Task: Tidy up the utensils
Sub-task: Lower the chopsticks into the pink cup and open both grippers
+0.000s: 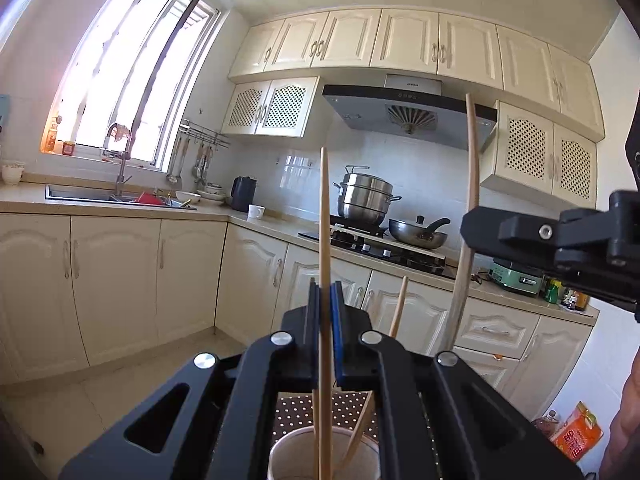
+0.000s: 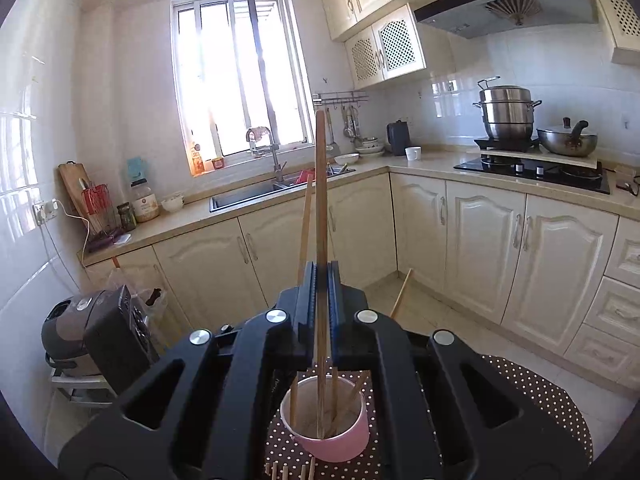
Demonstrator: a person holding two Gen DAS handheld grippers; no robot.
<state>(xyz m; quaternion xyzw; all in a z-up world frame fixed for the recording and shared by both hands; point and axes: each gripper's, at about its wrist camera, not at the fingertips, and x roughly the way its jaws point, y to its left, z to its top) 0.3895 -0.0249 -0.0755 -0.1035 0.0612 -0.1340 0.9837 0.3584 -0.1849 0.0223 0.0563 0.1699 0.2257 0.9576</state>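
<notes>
right wrist view: the right gripper (image 2: 322, 300) fingers pinch a chopstick (image 2: 321, 216) upright over the pink cup (image 2: 344, 446); the left gripper (image 1: 325, 320) clamps another (image 1: 325, 248). crowded sticks could deflect either, tipping the cup.

Small table w/ brown polka-dot cloth (image 2: 536, 396), white dots, seen under both grippers. Pink cup (image 2: 340, 440) w/ white inside stands upright on cloth, near the edge at 6 o'clock. Few wooden sticks (image 2: 288, 471) lie on cloth at 7 o'clock of cup, just beside its base; can't tell if touching. Cloth bare out to 3 o'clock.
</notes>
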